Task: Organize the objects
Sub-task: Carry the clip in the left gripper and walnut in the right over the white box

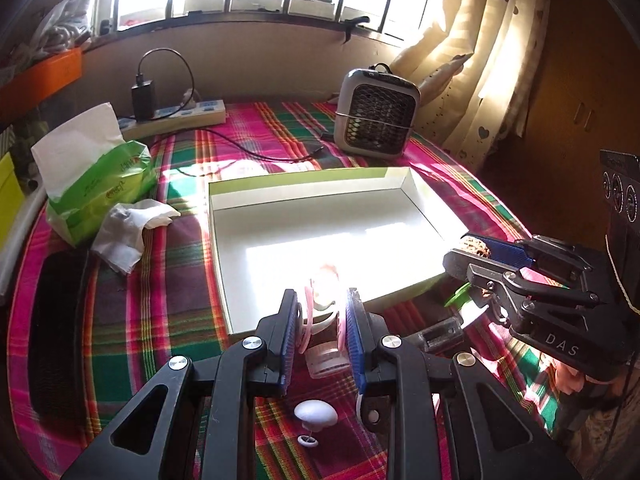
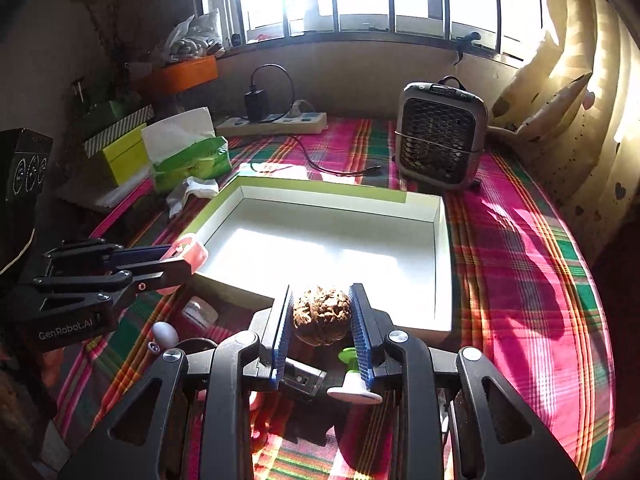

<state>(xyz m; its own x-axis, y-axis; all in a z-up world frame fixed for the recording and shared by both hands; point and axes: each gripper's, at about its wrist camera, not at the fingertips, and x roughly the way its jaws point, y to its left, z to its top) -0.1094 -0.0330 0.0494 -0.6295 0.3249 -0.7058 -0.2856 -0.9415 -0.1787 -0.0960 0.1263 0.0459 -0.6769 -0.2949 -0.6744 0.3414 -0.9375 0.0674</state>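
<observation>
Left tongs clenching pink clip, right tongs clenching walnut, over box rim.

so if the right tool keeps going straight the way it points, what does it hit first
Probably the floor of the white box. The right tool, shut on a walnut, points down over the box's near edge, and nothing else shows in that line, though depth is hard to judge.

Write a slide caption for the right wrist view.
Right tongs grip a walnut near the empty white box; left tongs hold a pink item.
</observation>
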